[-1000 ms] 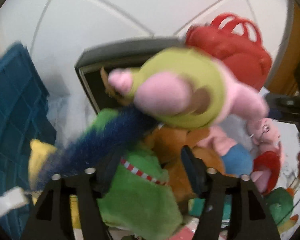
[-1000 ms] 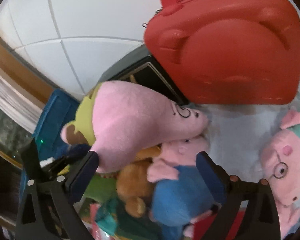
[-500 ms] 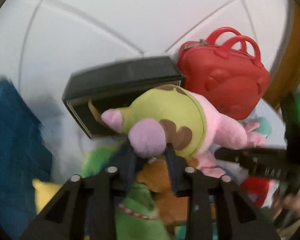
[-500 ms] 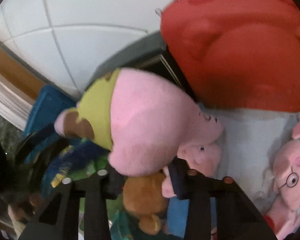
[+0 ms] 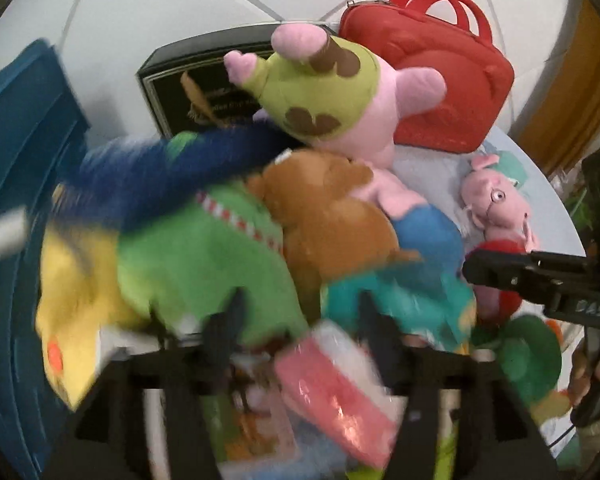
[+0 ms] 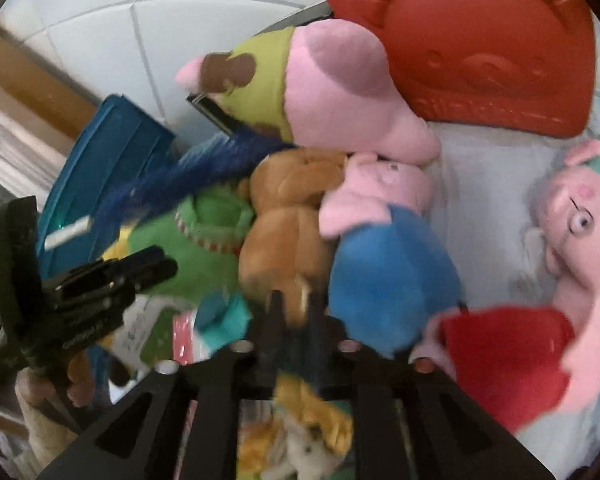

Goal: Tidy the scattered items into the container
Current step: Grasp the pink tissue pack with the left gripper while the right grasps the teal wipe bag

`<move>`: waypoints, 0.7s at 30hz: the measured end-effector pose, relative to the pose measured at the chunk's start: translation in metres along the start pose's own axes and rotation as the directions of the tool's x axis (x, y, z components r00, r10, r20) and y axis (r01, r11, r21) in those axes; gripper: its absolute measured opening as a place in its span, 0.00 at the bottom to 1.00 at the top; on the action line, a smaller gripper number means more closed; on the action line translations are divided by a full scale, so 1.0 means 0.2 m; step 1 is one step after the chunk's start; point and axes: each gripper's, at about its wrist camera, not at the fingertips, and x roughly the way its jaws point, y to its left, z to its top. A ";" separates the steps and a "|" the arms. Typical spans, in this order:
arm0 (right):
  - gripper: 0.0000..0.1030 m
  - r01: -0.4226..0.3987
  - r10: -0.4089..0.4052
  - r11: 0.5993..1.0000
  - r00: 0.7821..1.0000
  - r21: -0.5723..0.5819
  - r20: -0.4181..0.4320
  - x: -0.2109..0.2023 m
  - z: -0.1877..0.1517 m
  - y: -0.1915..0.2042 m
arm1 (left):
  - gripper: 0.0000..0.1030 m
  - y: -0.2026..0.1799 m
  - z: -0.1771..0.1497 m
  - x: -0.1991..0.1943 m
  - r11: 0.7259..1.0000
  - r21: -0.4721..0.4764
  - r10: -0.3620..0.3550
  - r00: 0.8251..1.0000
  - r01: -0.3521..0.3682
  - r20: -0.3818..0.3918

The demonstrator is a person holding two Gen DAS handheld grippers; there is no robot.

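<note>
Left gripper parted, empty, over green plush; right gripper narrow, empty, at brown bear.

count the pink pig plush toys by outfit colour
green dress pig: 1
blue outfit pig: 1
red dress pig with glasses: 1
total: 3

A pink pig plush wears a yellow-green dress with brown blotches. Beside it stands a red handbag. The brown bear plush touches a bright green plush with a red-and-white striped collar. The crate is dark blue.
</note>
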 end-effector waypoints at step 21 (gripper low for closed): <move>0.92 0.091 -0.107 0.960 0.993 -0.263 -0.047 0.04 -0.23 0.13 | 0.70 -0.16 -0.34 0.07 0.953 -0.273 0.114 0.990 -0.132 -0.079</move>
